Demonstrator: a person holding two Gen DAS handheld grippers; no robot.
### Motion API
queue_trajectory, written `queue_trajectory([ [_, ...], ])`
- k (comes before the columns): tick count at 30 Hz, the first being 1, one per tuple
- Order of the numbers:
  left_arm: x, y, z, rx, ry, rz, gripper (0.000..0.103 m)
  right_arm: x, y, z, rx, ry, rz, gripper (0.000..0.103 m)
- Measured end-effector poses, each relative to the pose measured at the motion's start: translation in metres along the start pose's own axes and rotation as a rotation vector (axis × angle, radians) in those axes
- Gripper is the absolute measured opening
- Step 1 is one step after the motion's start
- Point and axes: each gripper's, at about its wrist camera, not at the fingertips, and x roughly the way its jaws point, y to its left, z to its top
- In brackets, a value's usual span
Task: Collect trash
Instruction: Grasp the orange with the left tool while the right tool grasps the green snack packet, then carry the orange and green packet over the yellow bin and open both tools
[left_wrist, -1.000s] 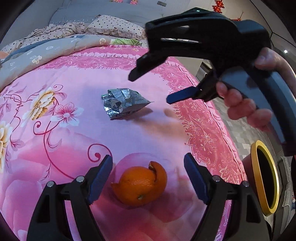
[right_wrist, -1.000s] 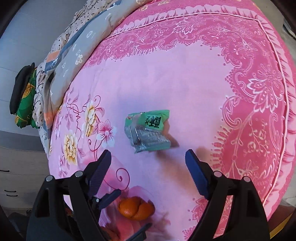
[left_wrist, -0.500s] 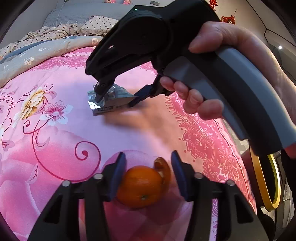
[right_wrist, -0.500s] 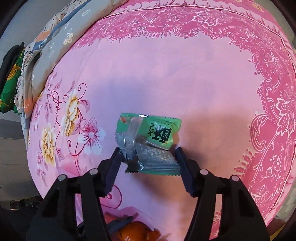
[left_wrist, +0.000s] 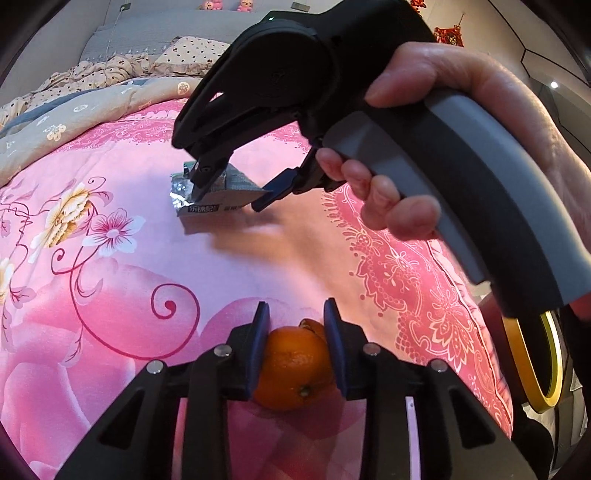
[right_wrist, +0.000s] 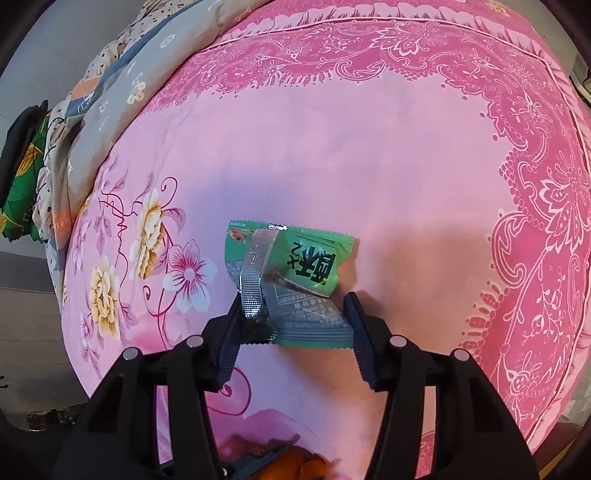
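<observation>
While the left gripper (left_wrist: 295, 347) has its fingers (left_wrist: 258, 343) pressed against both sides of the orange peel (left_wrist: 293, 369) at the near edge of the bed (left_wrist: 110, 295), the right gripper (right_wrist: 295, 325) sits farther off over the pink floral cover. Its fingers (right_wrist: 356, 325) bracket the near end of a green and silver wrapper (right_wrist: 291, 284), touching its edges; whether they clamp it I cannot tell. A yellow-rimmed bin (left_wrist: 532, 369) stands to the right, beside the bed.
</observation>
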Motion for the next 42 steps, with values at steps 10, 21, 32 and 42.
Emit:
queue_trajectory([
  [10, -0.029, -0.008, 0.005, 0.034, -0.013, 0.008, 0.028, -0.063, -0.021, -0.026, 0.025, -0.100, 0.031, 0.051],
  [21, -0.074, -0.046, 0.004, 0.073, -0.054, 0.001, 0.028, -0.156, -0.064, -0.096, 0.074, -0.241, 0.036, 0.051],
  [32, -0.109, -0.108, 0.013, 0.123, -0.110, -0.041, 0.028, -0.241, -0.110, -0.191, 0.112, -0.365, 0.013, 0.051],
  [42, -0.110, -0.188, 0.020, 0.183, -0.118, -0.125, 0.028, -0.303, -0.178, -0.275, 0.223, -0.475, -0.033, 0.051],
])
